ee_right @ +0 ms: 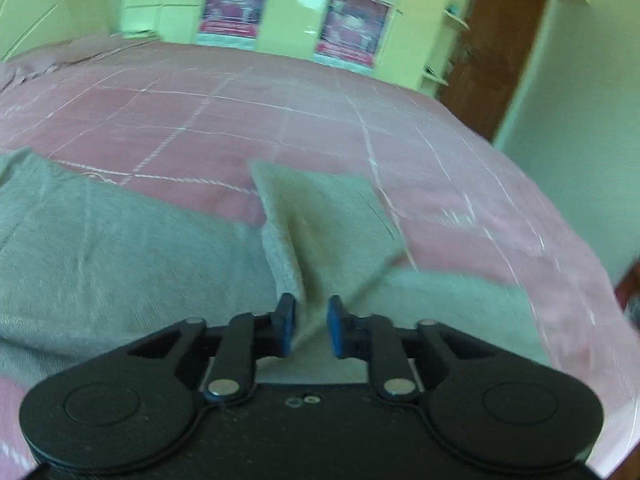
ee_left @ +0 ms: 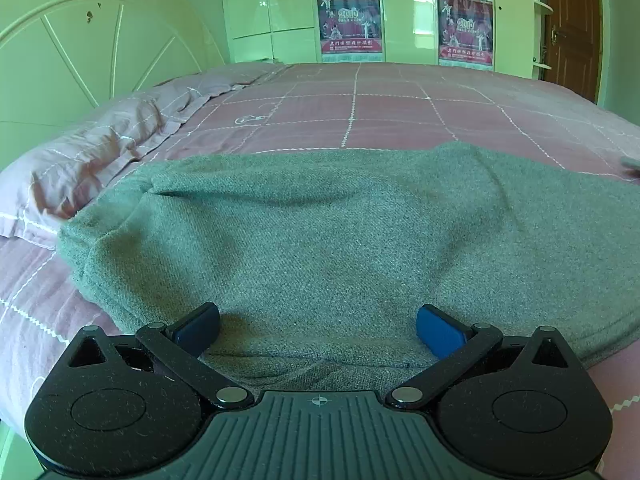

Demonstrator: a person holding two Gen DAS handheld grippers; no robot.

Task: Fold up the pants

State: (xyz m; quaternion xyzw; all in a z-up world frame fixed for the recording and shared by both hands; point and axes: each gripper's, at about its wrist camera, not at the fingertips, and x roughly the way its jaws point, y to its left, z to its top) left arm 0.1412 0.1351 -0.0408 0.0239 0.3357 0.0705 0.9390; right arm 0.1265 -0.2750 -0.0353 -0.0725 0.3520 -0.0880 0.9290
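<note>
Grey woollen pants [ee_left: 320, 220] lie spread across the pink bed. My left gripper [ee_left: 318, 320] stands open low over their near edge, its blue pads [ee_left: 438, 330] wide apart and resting on or just above the cloth, with nothing pinched. In the right wrist view the pants [ee_right: 120, 248] stretch off to the left. My right gripper [ee_right: 312, 316] is shut on a bunched edge of them, and a flap of the cloth [ee_right: 320, 216] stands up from between the narrow pads. This view is blurred.
The bed's pink checked cover [ee_left: 360, 112] reaches far beyond the pants. A pale pink pillow [ee_left: 92, 160] lies at the left by the white headboard [ee_left: 80, 48]. Wardrobe doors with posters [ee_left: 350, 20] stand behind, and a brown door [ee_right: 500, 52] at the right.
</note>
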